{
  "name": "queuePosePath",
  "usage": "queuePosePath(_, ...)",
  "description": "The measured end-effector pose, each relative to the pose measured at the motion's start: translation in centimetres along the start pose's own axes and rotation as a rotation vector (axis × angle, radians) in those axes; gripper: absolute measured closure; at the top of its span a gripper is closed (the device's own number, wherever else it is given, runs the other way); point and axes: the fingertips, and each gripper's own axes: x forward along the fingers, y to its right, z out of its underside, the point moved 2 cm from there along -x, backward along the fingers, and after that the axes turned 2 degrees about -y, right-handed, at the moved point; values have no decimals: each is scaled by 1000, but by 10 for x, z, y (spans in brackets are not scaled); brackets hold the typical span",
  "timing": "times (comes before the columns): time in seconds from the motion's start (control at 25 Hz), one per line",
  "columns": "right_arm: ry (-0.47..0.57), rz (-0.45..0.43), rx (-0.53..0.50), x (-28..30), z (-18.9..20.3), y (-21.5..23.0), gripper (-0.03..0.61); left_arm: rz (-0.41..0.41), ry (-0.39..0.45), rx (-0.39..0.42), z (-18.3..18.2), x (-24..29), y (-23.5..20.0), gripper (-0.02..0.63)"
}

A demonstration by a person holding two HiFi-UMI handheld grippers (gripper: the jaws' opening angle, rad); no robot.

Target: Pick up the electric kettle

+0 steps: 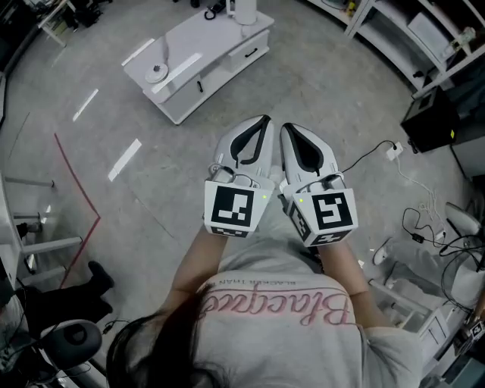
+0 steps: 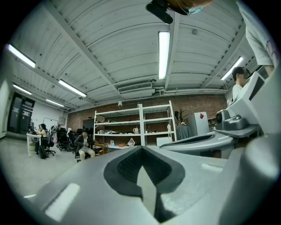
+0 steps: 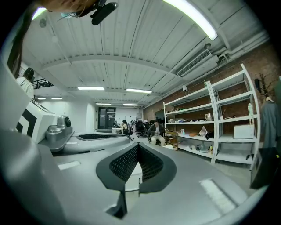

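— Bright enough?
— Yes, even light from a ceiling tube (image 2: 163, 55) at twelve o'clock; pale glare streaks on the floor (image 1: 125, 159) at nine.
— Sharpness?
— Gripper views bulge, black corners; near parts blur.

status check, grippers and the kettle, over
Left gripper and right gripper shut, empty, side by side. White cylinder, likely the kettle, on low white cabinet ahead, untouched. Only grey floor between.

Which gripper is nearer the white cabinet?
The left gripper: the cabinet stands ahead to the left, so the right gripper, alongside it, is farther off. Both are shut and empty.
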Motion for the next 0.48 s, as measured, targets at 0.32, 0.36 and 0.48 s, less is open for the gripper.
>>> queuePosePath(0.32, 4, -17, -27, 13, -3, 18, 558, -7, 1, 1, 1, 27, -4, 614)
queuePosePath(0.36, 1, -18, -27, 17, -3, 21, 558, -8, -1, -3, 1, 32, -6, 614)
queuePosePath(0.48, -13, -22, -22, 33, -3, 34, 558, -8, -4, -13, 2, 48, -14, 614)
